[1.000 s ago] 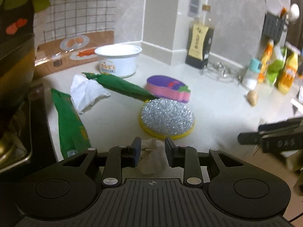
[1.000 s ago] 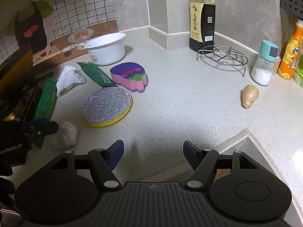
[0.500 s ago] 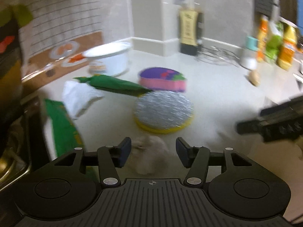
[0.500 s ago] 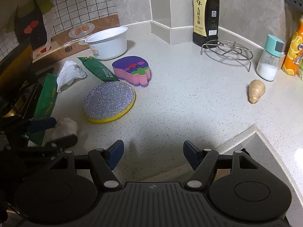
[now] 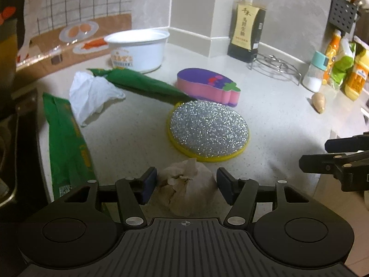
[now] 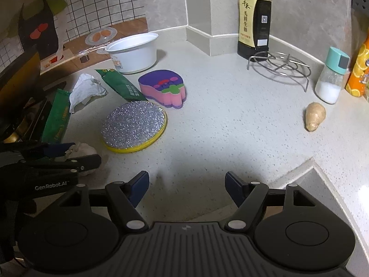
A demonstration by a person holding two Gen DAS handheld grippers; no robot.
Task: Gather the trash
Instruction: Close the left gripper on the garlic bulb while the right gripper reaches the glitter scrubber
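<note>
Left claw just opening — right claw agape

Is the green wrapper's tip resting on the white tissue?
Yes, the upper green wrapper lies with its twisted tip across the crumpled white tissue.

I was working in a home kitchen. The speckled stone countertop ran into a tiled wall corner at 12 o'clock, where a soy sauce bottle stood beside a wire trivet. At 2 o'clock I saw a salt shaker and a piece of ginger. A white bowl sat at 11 o'clock, 2 scrubbing sponges lay nearer, and a stove edge showed at 9 o'clock.
</note>
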